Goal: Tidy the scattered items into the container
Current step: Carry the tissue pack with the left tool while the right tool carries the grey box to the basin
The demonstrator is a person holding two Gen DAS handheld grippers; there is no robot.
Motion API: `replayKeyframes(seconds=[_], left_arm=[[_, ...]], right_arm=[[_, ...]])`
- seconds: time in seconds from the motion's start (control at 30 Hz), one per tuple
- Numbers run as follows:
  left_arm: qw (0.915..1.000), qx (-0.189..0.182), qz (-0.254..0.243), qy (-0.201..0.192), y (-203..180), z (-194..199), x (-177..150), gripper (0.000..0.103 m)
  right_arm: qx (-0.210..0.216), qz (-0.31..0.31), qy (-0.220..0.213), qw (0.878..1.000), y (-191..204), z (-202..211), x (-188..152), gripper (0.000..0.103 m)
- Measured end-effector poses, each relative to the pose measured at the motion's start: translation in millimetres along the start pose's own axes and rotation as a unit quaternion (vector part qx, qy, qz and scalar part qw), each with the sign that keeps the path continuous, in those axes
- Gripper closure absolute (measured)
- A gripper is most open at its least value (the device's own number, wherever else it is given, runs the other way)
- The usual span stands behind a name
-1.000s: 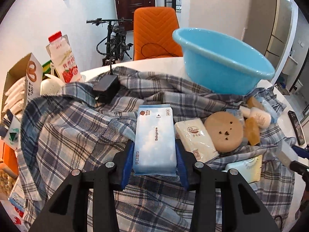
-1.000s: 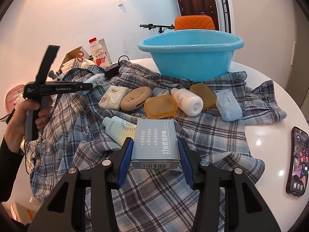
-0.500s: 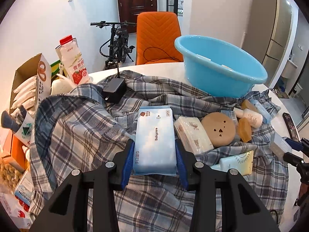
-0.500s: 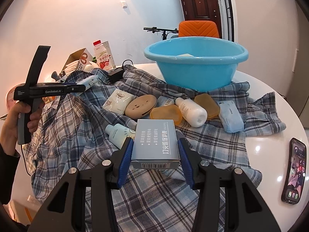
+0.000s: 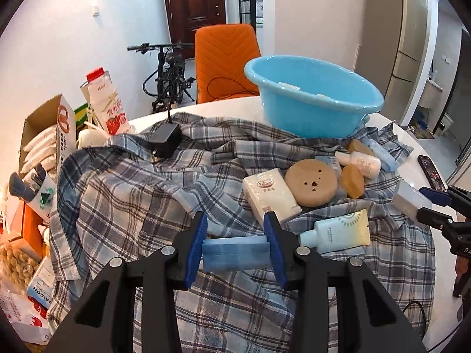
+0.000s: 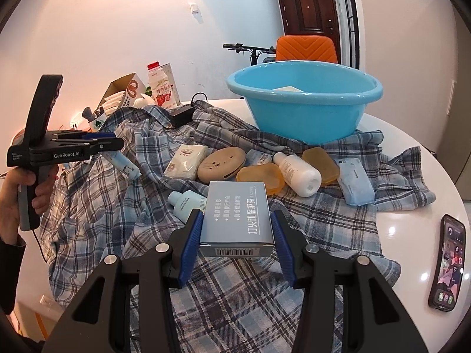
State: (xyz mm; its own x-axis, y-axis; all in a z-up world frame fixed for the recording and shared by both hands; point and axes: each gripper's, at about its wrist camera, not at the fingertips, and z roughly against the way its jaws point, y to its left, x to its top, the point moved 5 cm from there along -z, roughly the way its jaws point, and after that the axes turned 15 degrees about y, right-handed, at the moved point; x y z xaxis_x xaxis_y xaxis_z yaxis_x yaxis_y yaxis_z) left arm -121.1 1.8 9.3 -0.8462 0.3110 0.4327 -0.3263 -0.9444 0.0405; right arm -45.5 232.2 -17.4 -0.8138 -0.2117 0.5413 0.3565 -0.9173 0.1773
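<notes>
My left gripper (image 5: 237, 245) is shut on a blue wet-wipes pack (image 5: 235, 253), held above the plaid cloth (image 5: 132, 194); the pack now shows edge-on. My right gripper (image 6: 237, 244) is shut on a grey-blue box (image 6: 238, 214) with a barcode. The blue basin (image 5: 312, 100) stands at the far side of the table, also in the right wrist view (image 6: 306, 100), with a pale item inside. Scattered on the cloth lie a tissue pack (image 6: 185, 161), a round tan case (image 6: 220, 163), amber soaps (image 6: 260, 176), a white bottle (image 6: 297, 173), a light-blue tube (image 6: 184, 201) and a blue pack (image 6: 354, 181).
A phone (image 6: 447, 256) lies on the white table at the right edge. A black charger (image 5: 164, 139) sits on the cloth. A milk bottle (image 5: 104, 100) and an open cardboard box (image 5: 44, 138) stand at the left. An orange chair (image 5: 226, 58) is behind the basin.
Both grippers have risen and pulled back with their loads; the scene looks lower and farther. The wet-wipes pack has tilted from face-up to edge-on in my left gripper.
</notes>
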Motion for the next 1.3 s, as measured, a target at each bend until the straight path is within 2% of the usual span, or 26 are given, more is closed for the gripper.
replayKeyframes(seconds=[0.3, 0.8, 1.03, 1.2, 1.3], left_arm=[[0.9995, -0.013, -0.019, -0.020, -18.9, 16.5, 24.6, 0.061], [0.9954, -0.028, -0.062, -0.067, -70.2, 46.2, 112.0, 0.061], [0.9949, -0.034, -0.060, -0.073, -85.5, 40.7, 154.6, 0.061], [0.9949, -0.042, -0.056, -0.072, -91.2, 32.6, 180.1, 0.061], [0.9950, -0.035, -0.055, -0.076, -95.2, 30.5, 194.2, 0.061]], right_arm=[[-0.013, 0.007, -0.014, 1.000, -3.1, 15.5, 17.3, 0.057], [-0.065, 0.029, -0.063, 0.995, -20.2, 58.5, 102.0, 0.057], [-0.065, 0.002, -0.086, 0.994, -45.3, 61.2, 142.1, 0.057], [-0.073, -0.012, -0.084, 0.994, -59.5, 53.9, 164.2, 0.057], [-0.079, -0.016, -0.080, 0.994, -65.3, 49.8, 175.0, 0.057]])
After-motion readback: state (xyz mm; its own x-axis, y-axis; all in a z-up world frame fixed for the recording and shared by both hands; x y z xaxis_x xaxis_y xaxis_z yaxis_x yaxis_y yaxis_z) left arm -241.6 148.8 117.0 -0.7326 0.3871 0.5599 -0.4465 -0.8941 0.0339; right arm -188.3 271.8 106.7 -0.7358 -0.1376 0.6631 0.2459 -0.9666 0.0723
